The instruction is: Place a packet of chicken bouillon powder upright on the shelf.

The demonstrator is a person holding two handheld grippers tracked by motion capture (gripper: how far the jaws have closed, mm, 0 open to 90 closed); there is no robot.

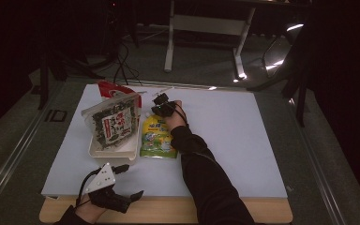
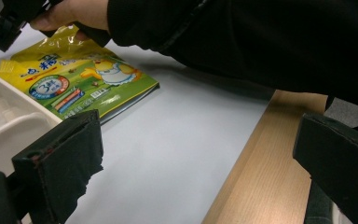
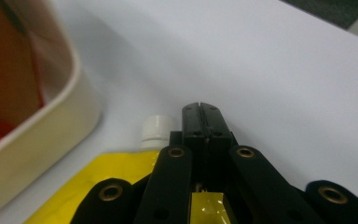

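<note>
The right arm reaches across the desk (image 1: 243, 140); the right tool (image 1: 161, 106), pressed together, pinches the top edge of the yellow pouch (image 1: 156, 136). The pouch lies flat beside the white tray (image 1: 122, 152). The left tool (image 1: 124, 185) rests spread.

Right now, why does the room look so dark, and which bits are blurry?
High view: the surroundings are dim, the white table sheet is lit, with glints on the floor behind. Left gripper view: the near jaws are soft, the yellow pouch sharper. Right gripper view: the tray blurs close up.
</note>
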